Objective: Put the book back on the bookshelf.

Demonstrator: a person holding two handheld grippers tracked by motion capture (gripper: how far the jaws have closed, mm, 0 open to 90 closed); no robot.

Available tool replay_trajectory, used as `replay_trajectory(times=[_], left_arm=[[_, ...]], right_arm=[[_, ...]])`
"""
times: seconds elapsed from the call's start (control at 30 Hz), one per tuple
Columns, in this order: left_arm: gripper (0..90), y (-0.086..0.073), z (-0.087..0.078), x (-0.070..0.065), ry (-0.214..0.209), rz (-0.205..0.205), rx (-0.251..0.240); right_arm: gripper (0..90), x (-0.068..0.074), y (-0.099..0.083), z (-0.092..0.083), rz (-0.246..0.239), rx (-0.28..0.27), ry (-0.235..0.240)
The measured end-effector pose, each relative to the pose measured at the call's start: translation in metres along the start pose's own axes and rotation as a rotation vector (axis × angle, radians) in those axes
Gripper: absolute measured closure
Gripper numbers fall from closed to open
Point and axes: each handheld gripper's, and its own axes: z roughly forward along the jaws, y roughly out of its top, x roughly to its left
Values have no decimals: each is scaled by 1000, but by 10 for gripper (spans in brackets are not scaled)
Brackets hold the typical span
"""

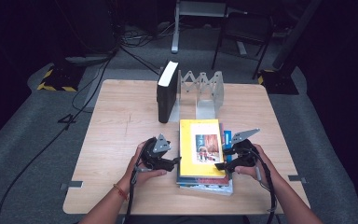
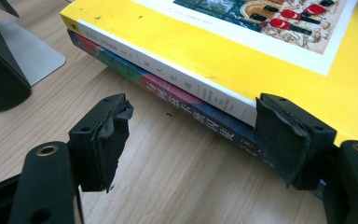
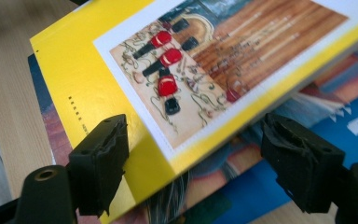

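A black book (image 1: 167, 92) already stood upright in the metal book rack (image 1: 209, 91) at the far middle of the table (image 1: 121, 121), so one volume looked shelved. The rest was still to do: a stack of books lay flat at the near middle, the yellow book (image 1: 201, 147) on top, a blue-spined book (image 2: 191, 105) beneath it and at least one more under that (its title too small to read).

The left gripper (image 1: 170, 163) sat just left of the stack at its near corner, its jaws spread wide; in the left gripper view they flanked the spines of the two top books, with the right pad against the yellow cover's edge but not squeezing. The right gripper (image 1: 223, 164) was at the stack's right side, jaws likewise apart, straddling the yellow book's corner without pressing it.

By my reading, the yellow book was next to be lifted and stood in the rack, with neither hold yet made.
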Motion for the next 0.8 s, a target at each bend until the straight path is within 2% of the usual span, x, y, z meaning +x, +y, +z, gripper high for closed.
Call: replay_trajectory(times=[0.07,0.17,0.27,0.33,0.37,0.4,0.47,0.5,0.53,0.57,0.63,0.7,0.73,0.77,0.8], left_arm=[[261,0,1,1,-2,-2,-2],[259,1,2,6,-22,-34,5],[263,2,2,6,5,-31,10],[286,4,3,6,15,-48,32],[287,5,3,5,29,-42,43],[292,4,2,4,34,-28,54],[291,4,3,5,28,-30,65],[291,3,3,6,23,-28,67],[289,3,4,7,19,-40,64],[284,2,4,9,19,-54,66],[276,3,6,9,33,-45,73],[270,2,7,10,41,-44,84],[270,2,9,11,41,-57,87],[271,3,11,15,38,-66,90],[271,3,11,15,38,-66,90]], right_arm=[[205,0,5,3,-15,13,5],[195,-4,11,6,-24,36,13],[194,-6,13,8,-24,39,15],[202,-6,14,8,-21,40,10],[209,-5,14,8,-17,39,3],[224,-3,14,8,-12,35,-15],[247,-2,14,8,-16,39,-22],[280,-1,15,6,-25,37,-32],[362,1,15,4,-40,17,-51],[390,2,14,3,-47,5,-56],[449,2,13,1,-57,-7,-67],[466,2,13,1,-64,-14,-73],[484,2,13,0,-66,-14,-75],[589,4,14,-2,-84,-34,-102],[589,4,14,-2,-84,-34,-102]])
